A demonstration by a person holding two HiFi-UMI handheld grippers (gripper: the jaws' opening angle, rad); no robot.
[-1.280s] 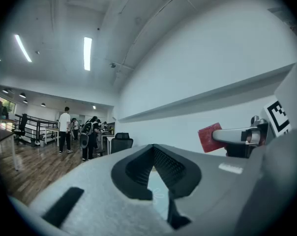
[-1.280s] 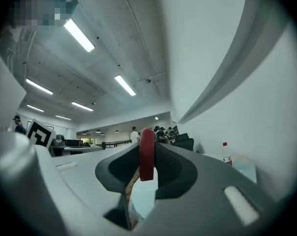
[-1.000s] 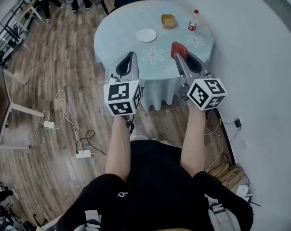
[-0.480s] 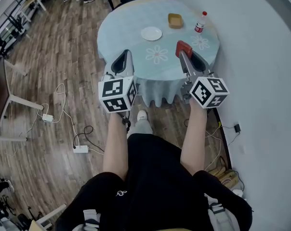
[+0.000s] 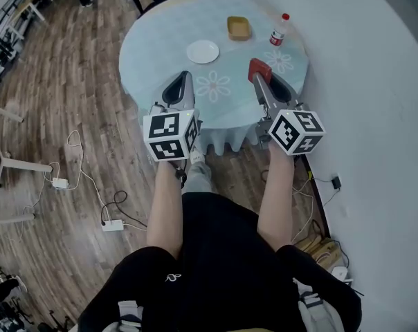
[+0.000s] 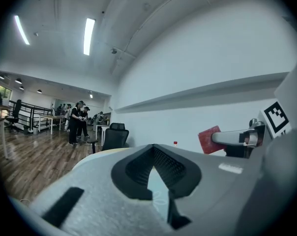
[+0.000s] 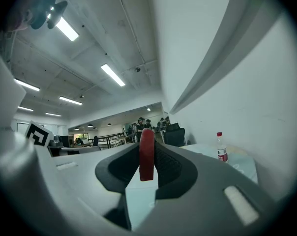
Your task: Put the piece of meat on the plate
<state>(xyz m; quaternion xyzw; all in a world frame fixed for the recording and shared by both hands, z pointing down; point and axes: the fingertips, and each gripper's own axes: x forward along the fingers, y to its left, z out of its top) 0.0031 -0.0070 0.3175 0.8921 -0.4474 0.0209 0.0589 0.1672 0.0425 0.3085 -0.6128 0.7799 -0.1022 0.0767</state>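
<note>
The piece of meat (image 5: 258, 69) is a flat red slab, and my right gripper (image 5: 257, 75) is shut on it, held on edge above the near right part of the round table (image 5: 153, 40). In the right gripper view the meat (image 7: 146, 154) stands upright between the pads. A white plate (image 5: 203, 51) lies empty on the light blue cloth, beyond and between the two grippers. My left gripper (image 5: 184, 81) hangs over the table's near edge, jaws together with nothing in them. From the left gripper view the meat (image 6: 209, 138) shows at the right.
A yellow-brown dish (image 5: 239, 28) and a red-capped bottle (image 5: 278, 28) stand at the table's far right, near the white wall. Cables and a power strip (image 5: 112, 225) lie on the wooden floor at the left. A black office chair (image 6: 114, 136) and standing people are beyond the table.
Both grippers have moved forward and slightly down, from the table's near edge to over its cloth. The meat stays in the right gripper.
</note>
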